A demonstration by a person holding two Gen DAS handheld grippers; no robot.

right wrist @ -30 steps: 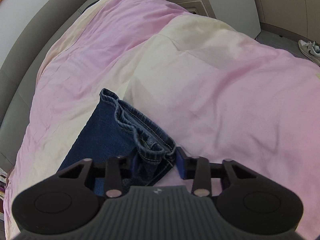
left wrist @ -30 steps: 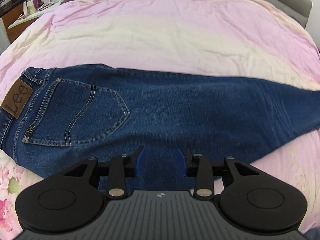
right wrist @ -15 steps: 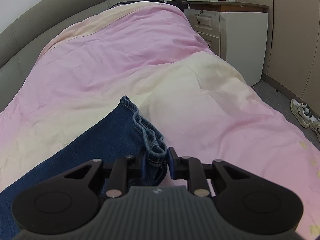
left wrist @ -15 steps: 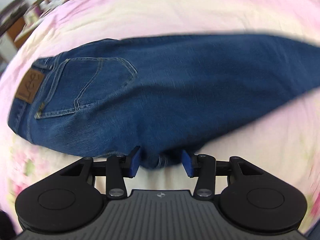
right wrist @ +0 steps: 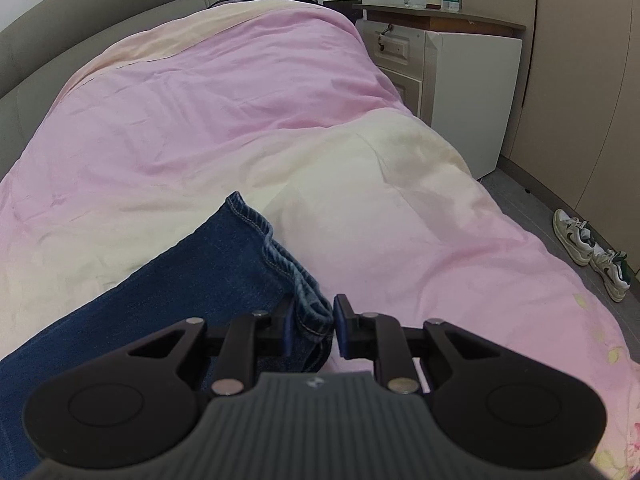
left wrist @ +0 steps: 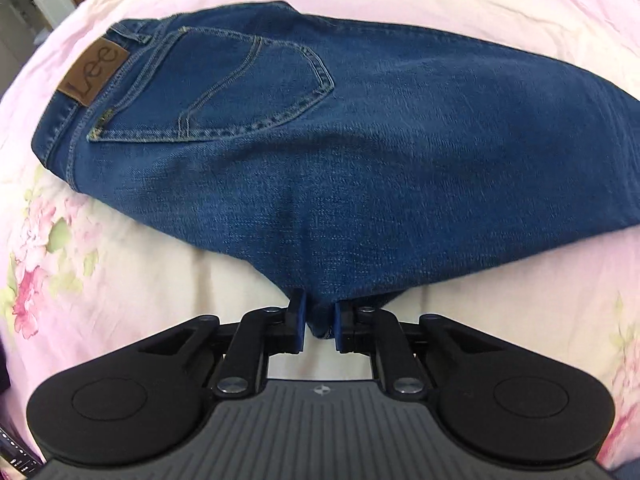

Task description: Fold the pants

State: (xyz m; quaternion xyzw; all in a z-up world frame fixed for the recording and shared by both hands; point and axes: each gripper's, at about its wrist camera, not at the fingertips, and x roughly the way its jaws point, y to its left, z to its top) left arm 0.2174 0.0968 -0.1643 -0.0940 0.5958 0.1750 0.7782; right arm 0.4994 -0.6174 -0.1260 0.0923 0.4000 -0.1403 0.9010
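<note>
Blue jeans (left wrist: 360,140) lie folded lengthwise on the bed, back pocket and brown Lee patch (left wrist: 94,76) up, waistband at the left. My left gripper (left wrist: 319,322) is shut on the jeans' near edge at the crotch point, which bunches between the blue pads. In the right wrist view the leg end of the jeans (right wrist: 224,276) runs from lower left to the cuffs. My right gripper (right wrist: 310,320) is shut on the bunched cuff hems (right wrist: 308,304).
The bed carries a pink and cream duvet (right wrist: 240,120) with a flower print near its front edge (left wrist: 36,248). A white nightstand (right wrist: 452,80) with bottles and a cup stands at the right. Sneakers (right wrist: 588,248) lie on the floor. A grey headboard (right wrist: 80,28) is behind.
My left gripper drew back to the jeans' near edge and closed on the crotch point. My right gripper closed on the cuffs and its view tilted up toward the nightstand.
</note>
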